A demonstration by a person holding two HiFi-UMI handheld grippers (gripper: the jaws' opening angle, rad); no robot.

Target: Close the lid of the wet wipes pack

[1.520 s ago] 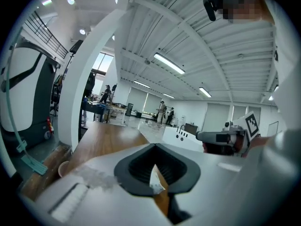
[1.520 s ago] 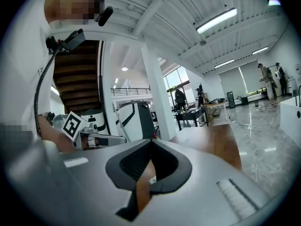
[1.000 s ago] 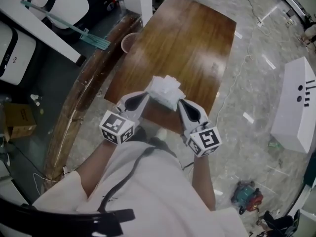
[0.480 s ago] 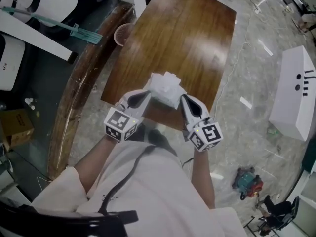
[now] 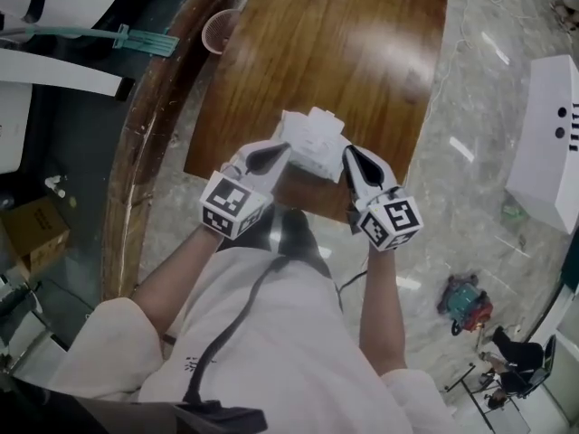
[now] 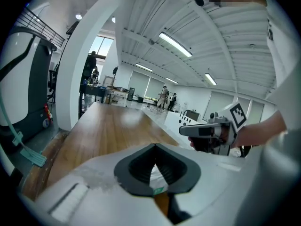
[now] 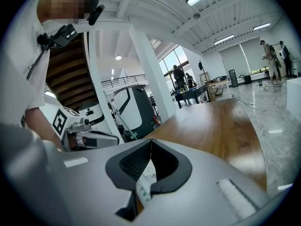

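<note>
The white wet wipes pack [image 5: 312, 141] hangs over the near end of the brown wooden table [image 5: 335, 48], gripped from both sides. My left gripper [image 5: 279, 155] is shut on the pack's left edge, and white film with a green mark [image 6: 158, 177] shows behind its closed jaws. My right gripper [image 5: 349, 158] is shut on the right edge, where printed film [image 7: 143, 182] is pinched. Each gripper view shows the other gripper: the right gripper [image 6: 207, 132] and the left gripper [image 7: 89, 138]. I cannot make out the lid's state.
A clear plastic cup [image 5: 220, 30] stands at the table's far left corner. A curved wooden rail [image 5: 136, 152] runs along the left, and a teal-handled tool [image 5: 118, 36] lies beyond it. A white cabinet [image 5: 547, 143] and cables are on the marble floor to the right.
Both grippers have come down together with the pack still held between them, closer to the near end of the table. The jaws have stayed shut.
</note>
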